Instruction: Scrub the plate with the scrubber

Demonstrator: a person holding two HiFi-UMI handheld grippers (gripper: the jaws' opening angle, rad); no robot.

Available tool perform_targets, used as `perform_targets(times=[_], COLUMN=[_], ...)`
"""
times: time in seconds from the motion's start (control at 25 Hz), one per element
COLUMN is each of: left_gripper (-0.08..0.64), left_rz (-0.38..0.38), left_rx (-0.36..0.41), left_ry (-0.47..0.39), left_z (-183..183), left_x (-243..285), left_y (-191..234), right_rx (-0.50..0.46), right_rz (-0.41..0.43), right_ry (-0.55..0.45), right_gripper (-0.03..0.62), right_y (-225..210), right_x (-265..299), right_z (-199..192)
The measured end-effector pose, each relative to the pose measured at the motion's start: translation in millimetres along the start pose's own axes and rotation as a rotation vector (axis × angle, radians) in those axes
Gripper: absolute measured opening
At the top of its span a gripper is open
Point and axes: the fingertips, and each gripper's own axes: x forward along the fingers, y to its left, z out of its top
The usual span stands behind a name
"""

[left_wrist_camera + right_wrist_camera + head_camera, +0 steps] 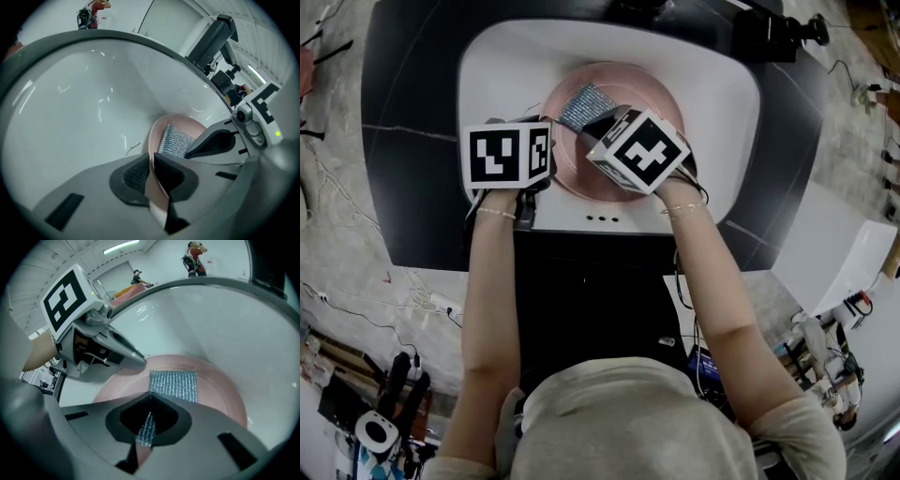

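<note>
A pink plate point(652, 89) lies in the white sink point(506, 66). My left gripper point(549, 133) is at its left edge. In the left gripper view the left gripper point(151, 161) is shut on the plate's rim point(156, 197), which runs between the pads. A silver mesh scrubber point(586, 103) rests on the plate's face. My right gripper point(596, 122) holds it from the near side. In the right gripper view the right gripper point(150, 401) is shut on the scrubber's near edge, and the rest of the scrubber point(174, 385) lies flat on the plate point(222, 390).
The sink is set in a dark counter point(403, 112). Dark hardware point(769, 33) stands behind the basin. Overflow holes point(602, 218) mark the near wall. Cables and tools lie on the floor to the left point(384, 328) and right point(834, 347).
</note>
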Motion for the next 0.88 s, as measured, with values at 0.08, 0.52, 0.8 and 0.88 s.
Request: perform_targets(times=[0.08,0.52,0.8,0.88], left_gripper=[0.041,0.041,0.042,0.043], left_rz=[-0.007,-0.025,0.007,0.013], left_rx=[-0.003,-0.026,-0.024,-0.020], left_ry=[0.001,0.004,0.029,0.023], left_z=[-1.4,-2.0,-3.7,-3.1], left_x=[-0.2,-0.8,-3.0,-5.3], left_y=[-1.3,-3.0,-2.5,-3.3], right_rx=[0.021,0.053,0.080,0.079], right_rz=[-0.015,-0.055,-0.056,-0.062], right_ry=[0.001,-0.016,-0.054,-0.067], right_gripper=[0.015,0.015,0.015,0.015], right_y=[-7.1,-16.3,-14.1,-12.6], right_x=[-3.4,-12.4,-18.7,-21.4], right_z=[-4.3,-15.4,-16.1,-17.0])
